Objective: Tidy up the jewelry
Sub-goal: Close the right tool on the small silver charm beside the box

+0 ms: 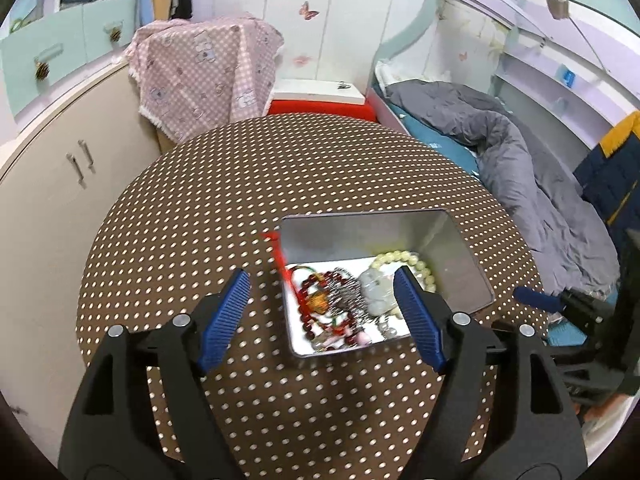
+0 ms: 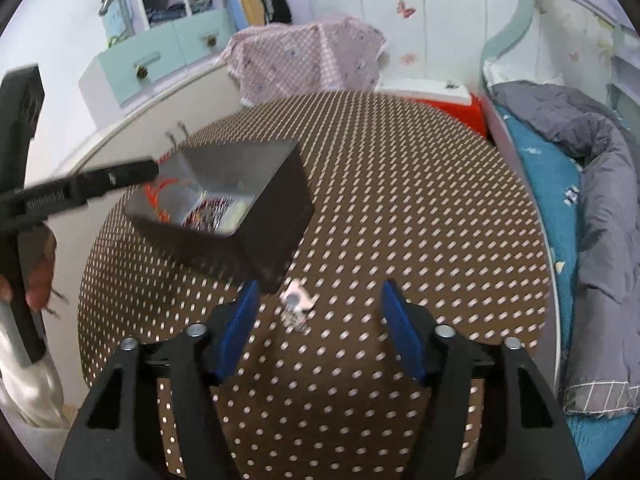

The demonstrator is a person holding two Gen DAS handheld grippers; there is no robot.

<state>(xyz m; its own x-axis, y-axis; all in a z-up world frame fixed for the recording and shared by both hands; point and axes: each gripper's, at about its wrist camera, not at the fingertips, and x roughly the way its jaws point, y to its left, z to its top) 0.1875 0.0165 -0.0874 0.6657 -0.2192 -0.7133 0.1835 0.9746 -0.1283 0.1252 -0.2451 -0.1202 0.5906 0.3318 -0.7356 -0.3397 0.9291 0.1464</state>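
An open metal tin point(image 1: 460, 256) stands on the round brown dotted table point(image 1: 200, 208). It holds dark red beads point(image 1: 324, 284), a pale green bead bracelet point(image 1: 404, 260), a red cord over its left rim point(image 1: 280, 256) and other blurred pieces. My left gripper point(image 1: 322, 300) is open above the tin's near-left corner. In the right wrist view the tin point(image 2: 260, 216) is at centre left, with the left gripper's finger point(image 2: 100, 184) at its far-left rim. A small pink and silver piece point(image 2: 297, 303) lies on the table between the pads of my open right gripper point(image 2: 318, 310).
A bed with a grey duvet point(image 1: 532, 184) runs along the right. A beige cabinet point(image 1: 52, 208) is on the left, with a pink cloth-covered object point(image 1: 204, 64) and a red and white box point(image 1: 320, 100) behind the table. The right gripper shows at the right edge point(image 1: 560, 304).
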